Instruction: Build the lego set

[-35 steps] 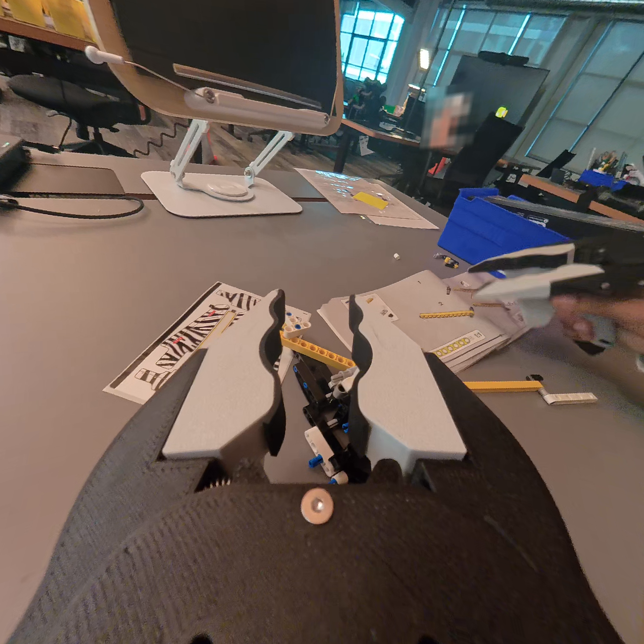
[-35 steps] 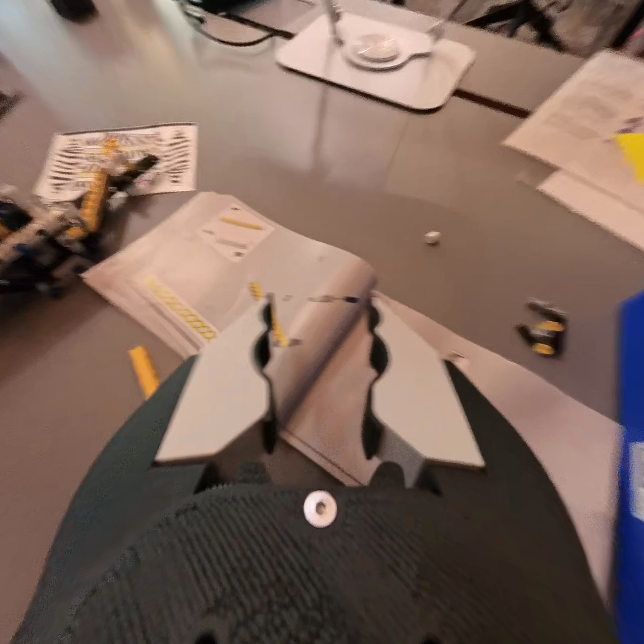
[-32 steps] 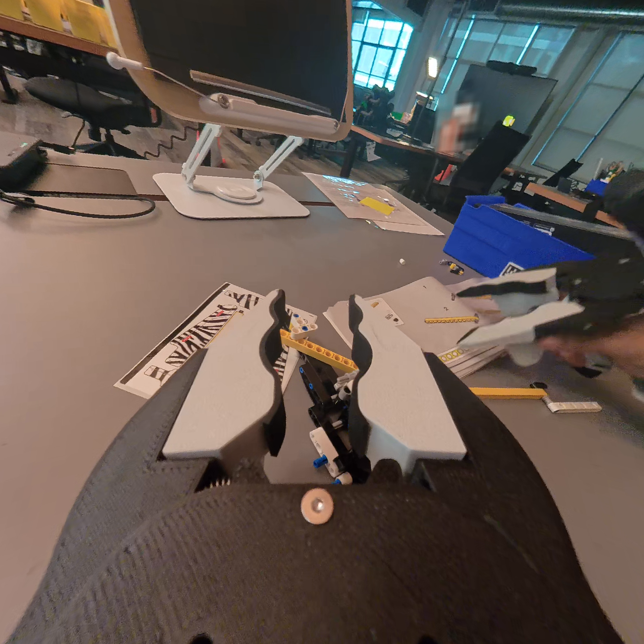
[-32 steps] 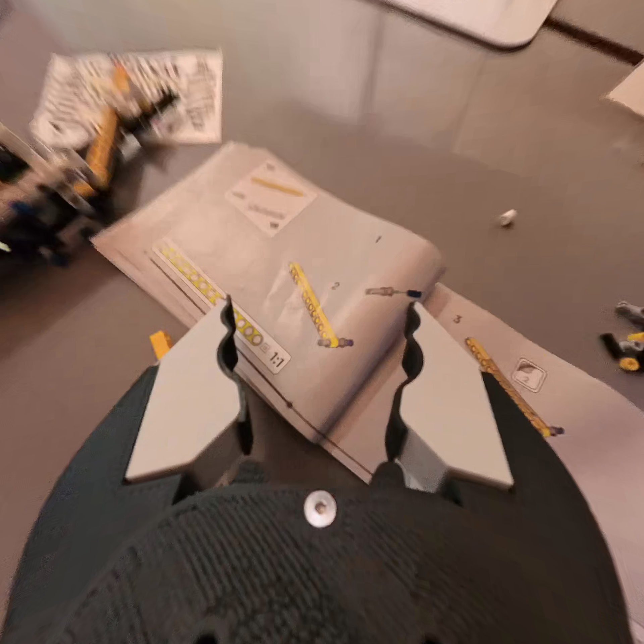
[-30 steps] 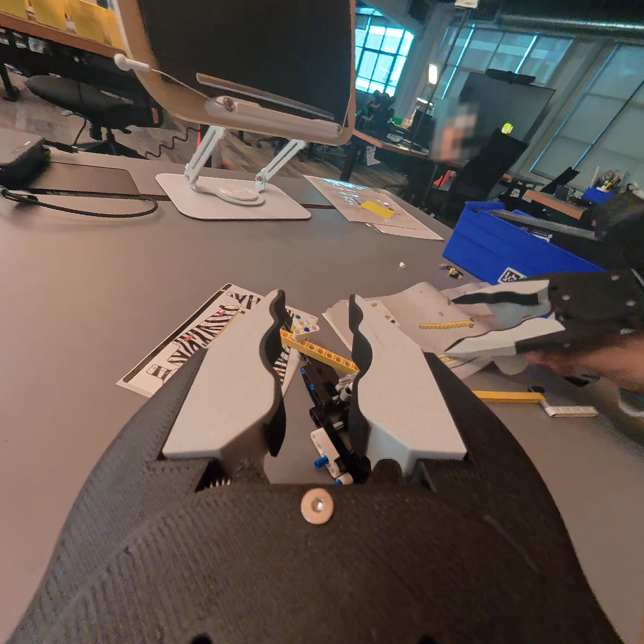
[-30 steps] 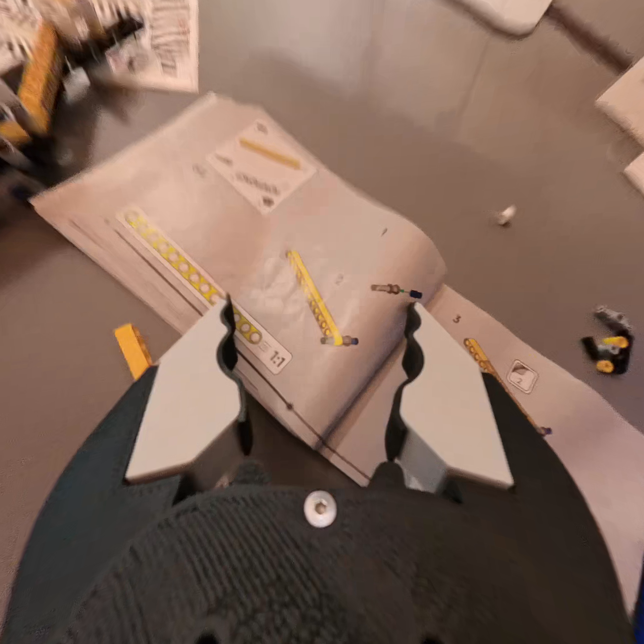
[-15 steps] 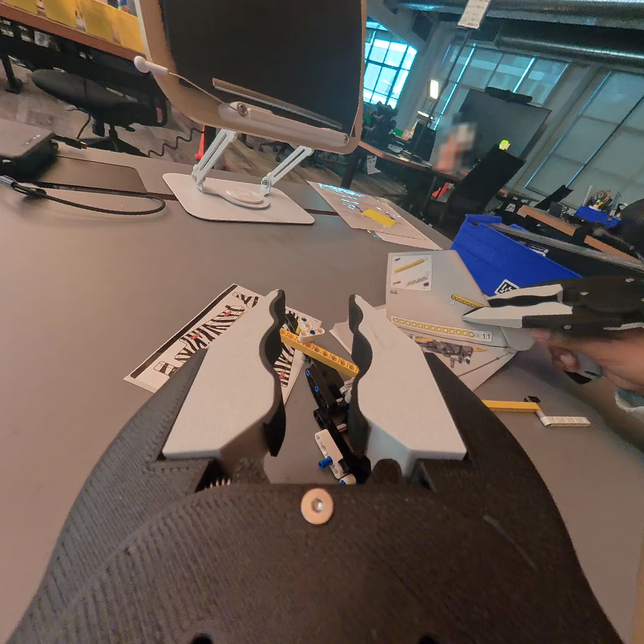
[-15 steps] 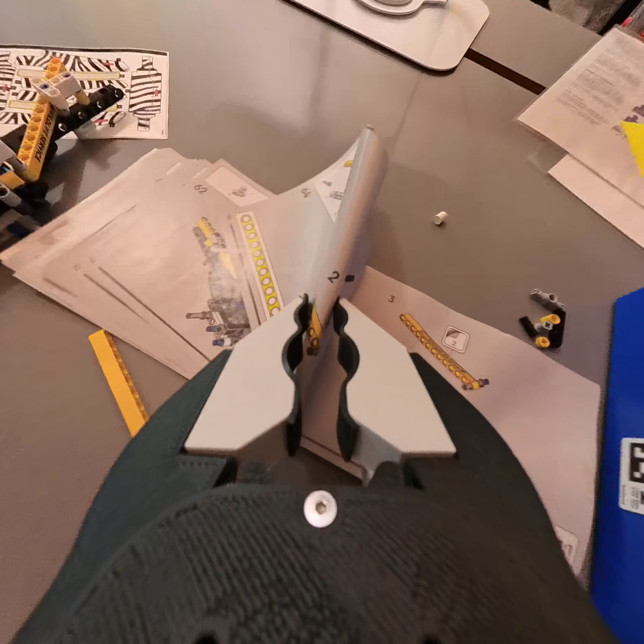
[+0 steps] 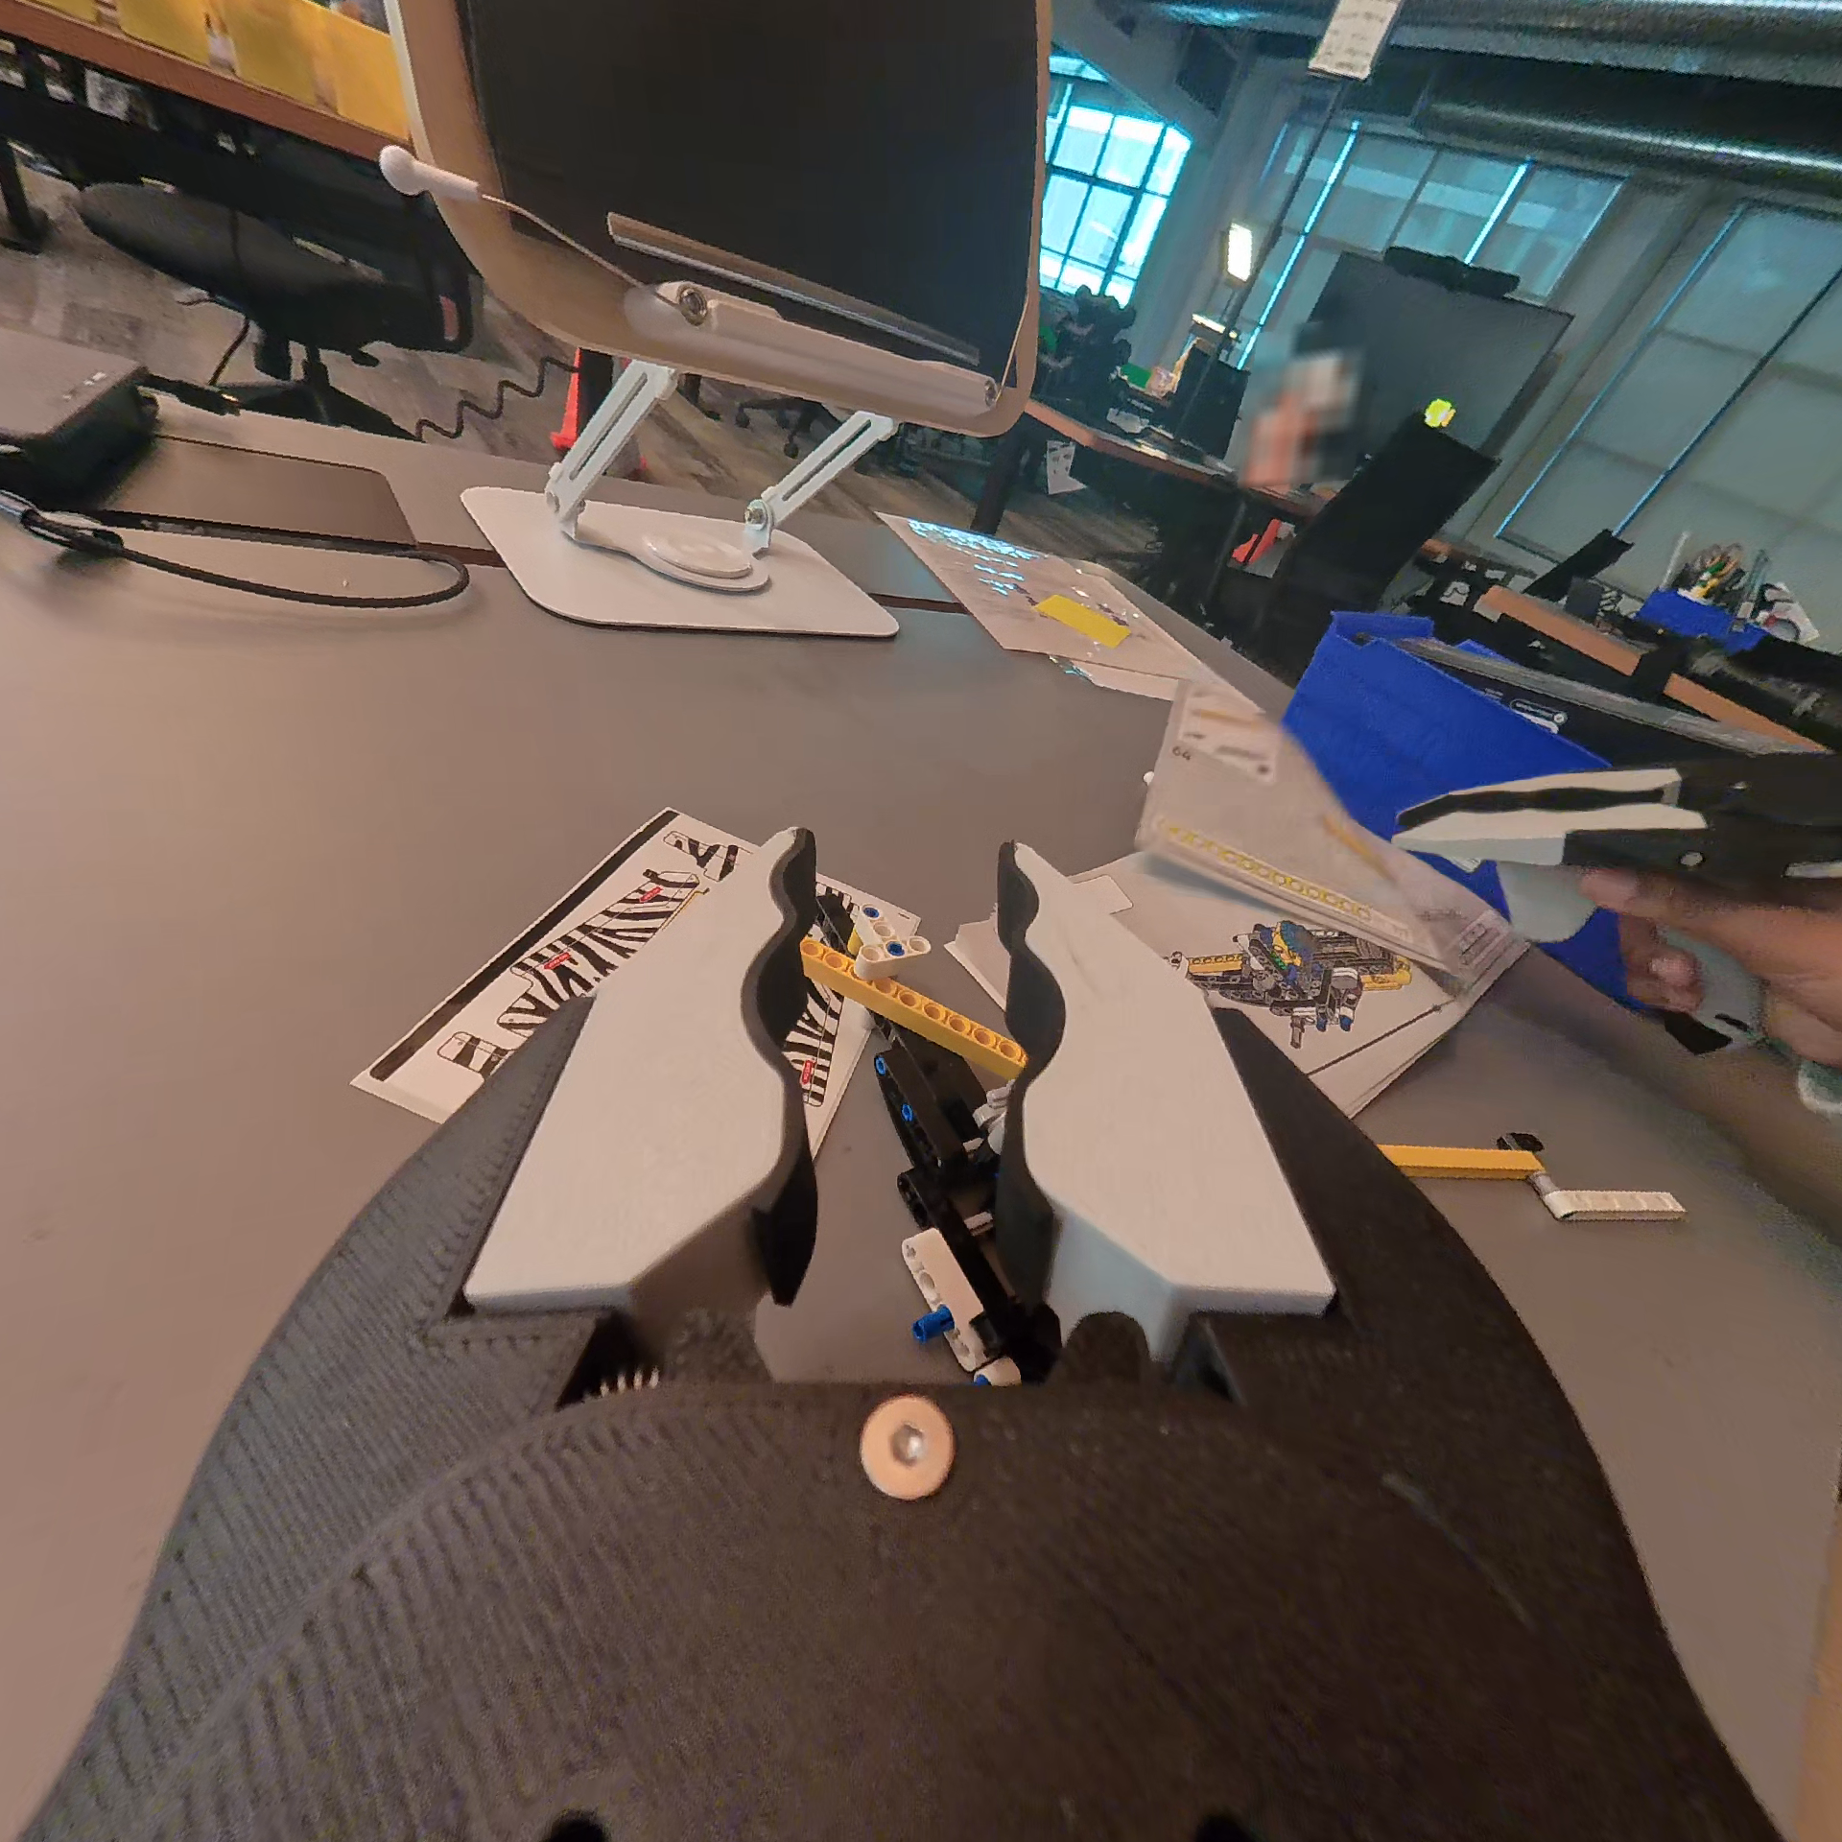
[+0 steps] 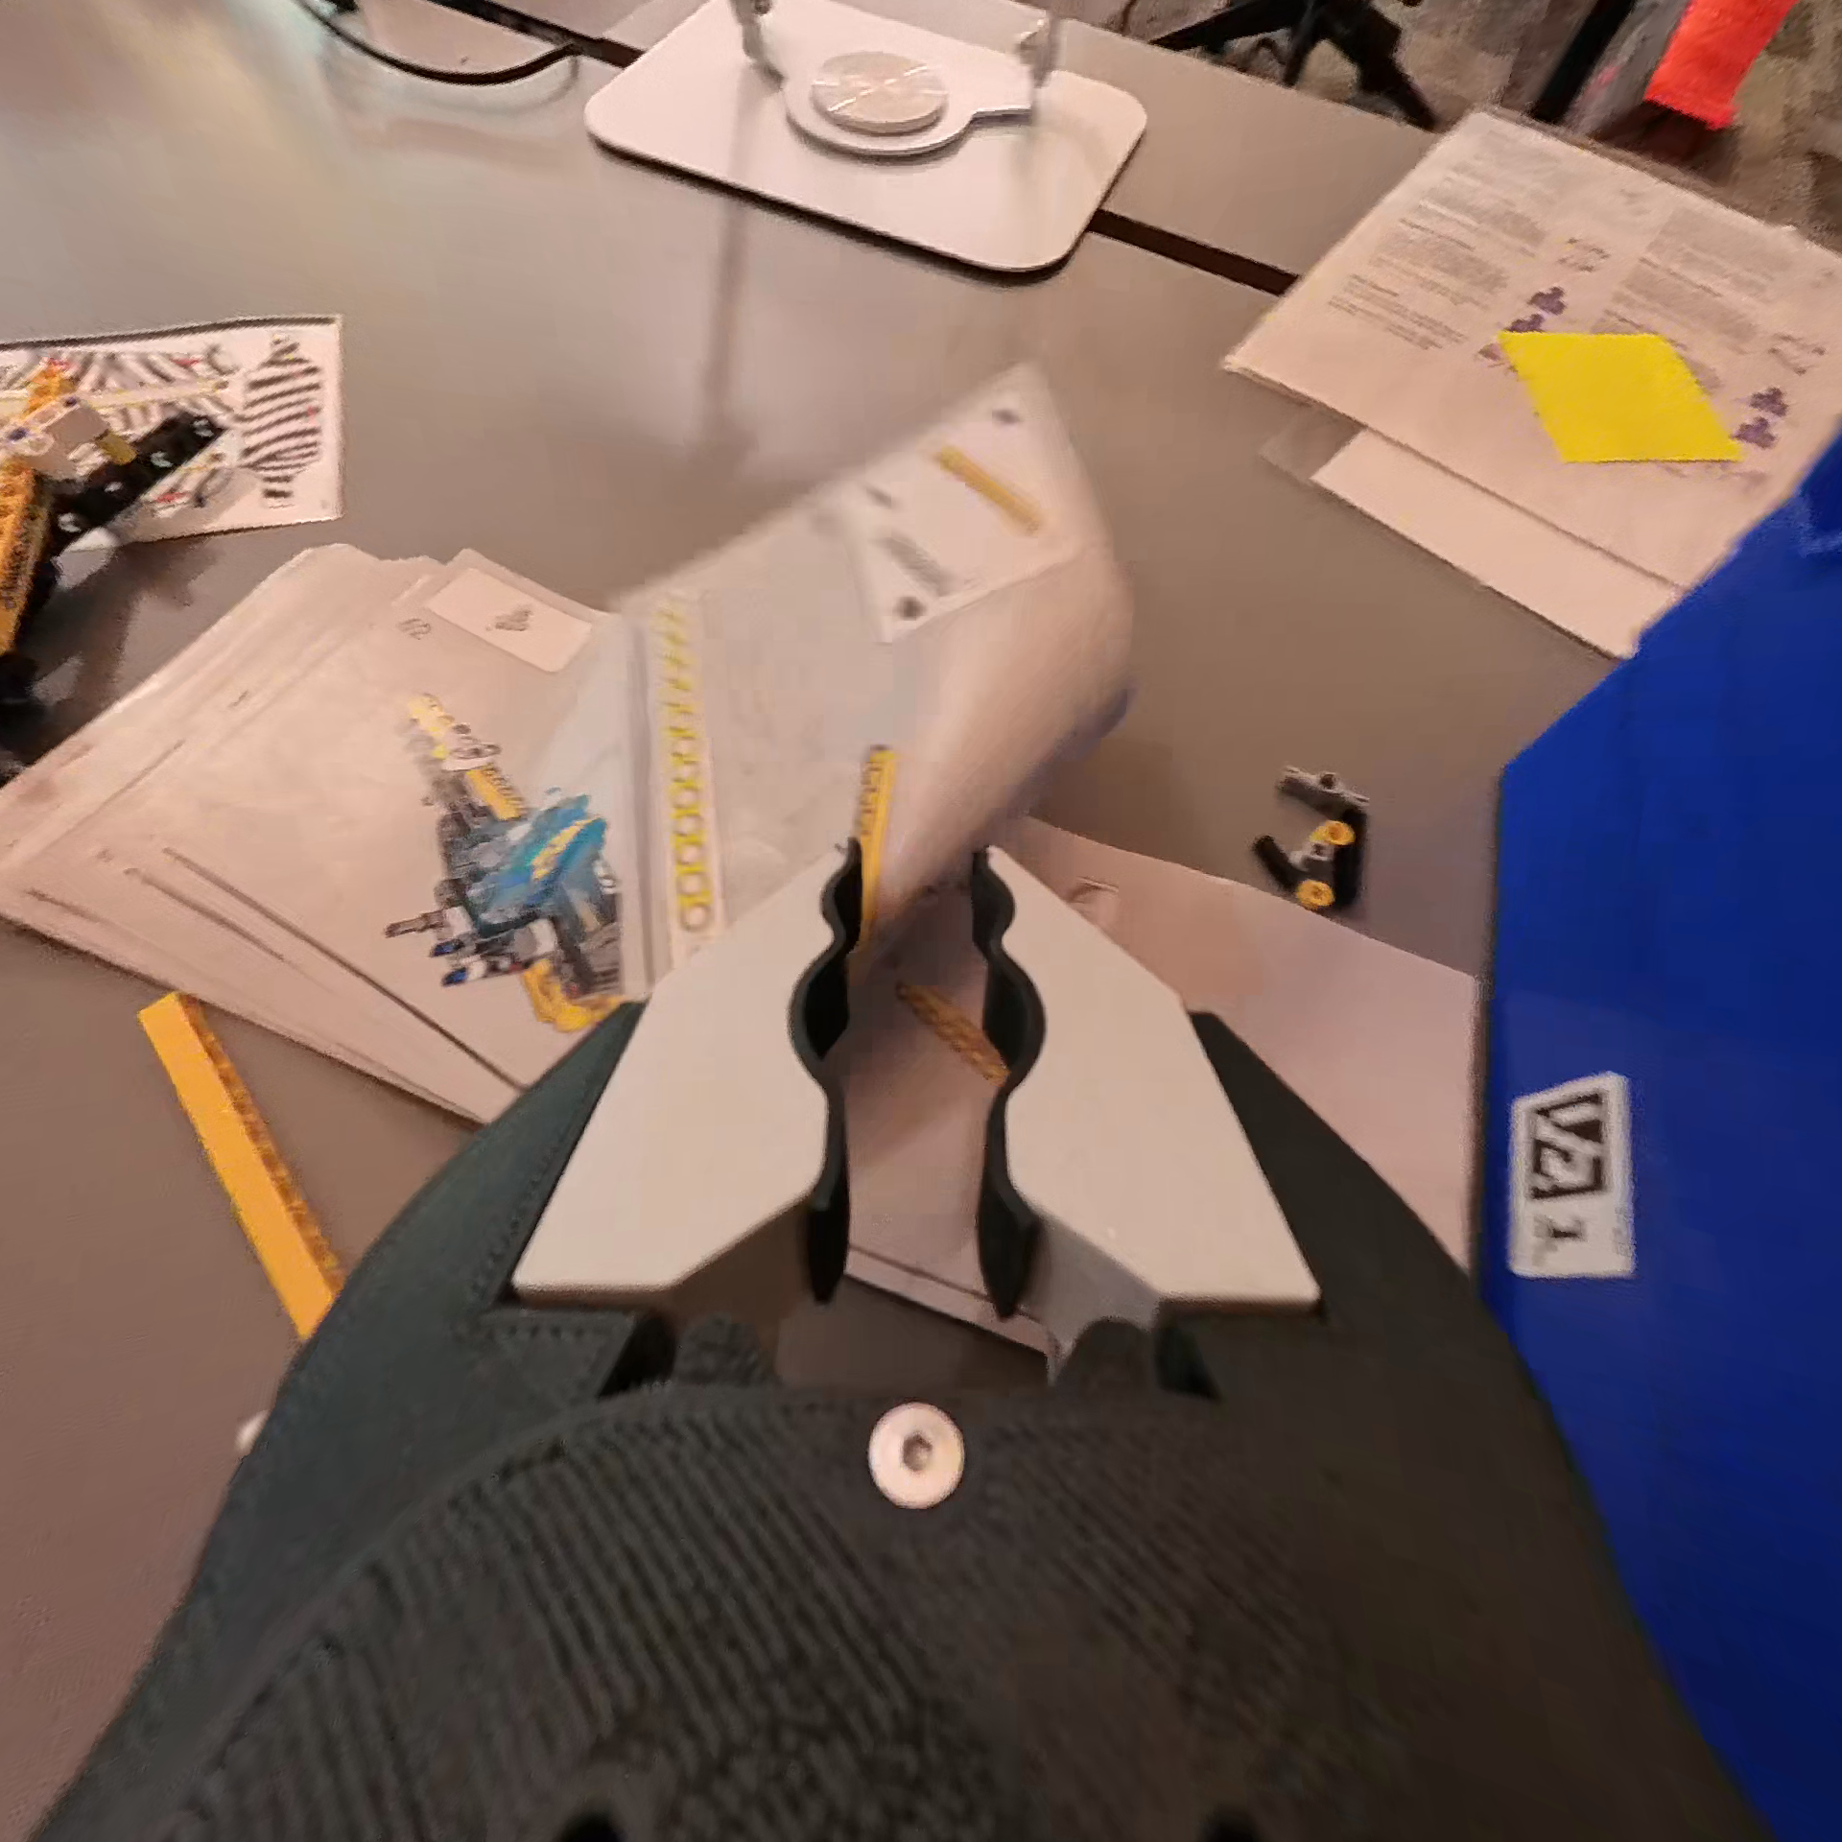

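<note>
My left gripper (image 9: 902, 847) is shut on a black, white and yellow lego model (image 9: 937, 1126), which lies along its right finger, low over the table. The model also shows at the far left of the right wrist view (image 10: 60, 468). My right gripper (image 10: 915, 855) is shut on one page (image 10: 897, 618) of the open instruction booklet (image 10: 349, 797) and holds it lifted and curled. In the left wrist view the right gripper (image 9: 1415, 827) is at the right with the raised page (image 9: 1266, 827).
A loose yellow beam (image 10: 239, 1146) lies in front of the booklet, joined to a white beam (image 9: 1615, 1206). A striped sticker sheet (image 9: 558, 977) lies left. A blue bin (image 10: 1675, 897) stands right, small parts (image 10: 1316, 847) beside it. A tablet stand (image 9: 678, 578) and papers (image 10: 1595, 329) sit behind. The tips of one gripper are about 30 centimetres away from the tips of the other.
My right gripper opened over the booklet, closed on a page and has lifted it up and to the right. My left gripper kept hold of the model and shifted only slightly.
</note>
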Motion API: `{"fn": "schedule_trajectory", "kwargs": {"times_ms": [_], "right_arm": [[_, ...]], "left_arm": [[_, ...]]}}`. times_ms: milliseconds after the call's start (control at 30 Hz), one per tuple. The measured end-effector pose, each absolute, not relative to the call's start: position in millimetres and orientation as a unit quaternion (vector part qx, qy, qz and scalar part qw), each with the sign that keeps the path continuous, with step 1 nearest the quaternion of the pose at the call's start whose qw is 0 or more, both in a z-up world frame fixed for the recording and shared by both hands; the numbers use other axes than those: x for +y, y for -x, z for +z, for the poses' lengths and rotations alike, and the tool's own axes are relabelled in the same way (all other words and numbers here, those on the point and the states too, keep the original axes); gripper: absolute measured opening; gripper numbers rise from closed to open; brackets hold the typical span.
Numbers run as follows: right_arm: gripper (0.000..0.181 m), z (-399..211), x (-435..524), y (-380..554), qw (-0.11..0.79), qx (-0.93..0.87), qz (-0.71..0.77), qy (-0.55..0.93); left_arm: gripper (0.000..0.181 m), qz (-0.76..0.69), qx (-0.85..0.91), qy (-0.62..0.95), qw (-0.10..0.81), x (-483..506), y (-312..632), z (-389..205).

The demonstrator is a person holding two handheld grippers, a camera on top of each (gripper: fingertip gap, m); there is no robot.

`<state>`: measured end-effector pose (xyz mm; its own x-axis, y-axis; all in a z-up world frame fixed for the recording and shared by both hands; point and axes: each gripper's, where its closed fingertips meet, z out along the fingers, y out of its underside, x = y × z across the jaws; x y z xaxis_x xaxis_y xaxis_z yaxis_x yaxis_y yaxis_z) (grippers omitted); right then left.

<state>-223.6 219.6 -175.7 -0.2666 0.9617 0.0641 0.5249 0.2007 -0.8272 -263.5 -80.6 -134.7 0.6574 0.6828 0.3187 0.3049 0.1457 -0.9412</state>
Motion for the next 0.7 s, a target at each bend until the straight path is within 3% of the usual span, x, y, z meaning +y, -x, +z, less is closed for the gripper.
{"fn": "schedule_trajectory", "kwargs": {"times_ms": [200,367,467,533,633,700], "right_arm": [[0.039,-163.3,256.6,219.2,0.357,-0.703,0.316,0.528],[0.062,-138.4,163.3,212.1,0.274,-0.717,0.46,0.446],[0.076,-185.3,141.2,215.0,0.295,-0.788,0.341,0.419],[0.063,-212.4,154.4,217.9,0.347,-0.818,0.237,0.394],[0.044,-200.6,168.0,222.1,0.406,-0.799,0.226,0.382],[0.031,-197.3,178.1,221.6,0.399,-0.797,0.229,0.391]], "left_arm": [[0.034,0.14,-0.386,0.64,0.649,-77.5,263.0,-136.2],[0.034,0.14,-0.382,0.648,0.644,-73.2,261.8,-138.6],[0.034,0.142,-0.379,0.653,0.64,-71.8,261.0,-140.1],[0.034,0.145,-0.378,0.654,0.639,-71.9,260.6,-139.7],[0.034,0.146,-0.378,0.654,0.639,-72.7,260.7,-139.6],[0.034,0.142,-0.379,0.653,0.641,-72.6,261.1,-139.7]]}}
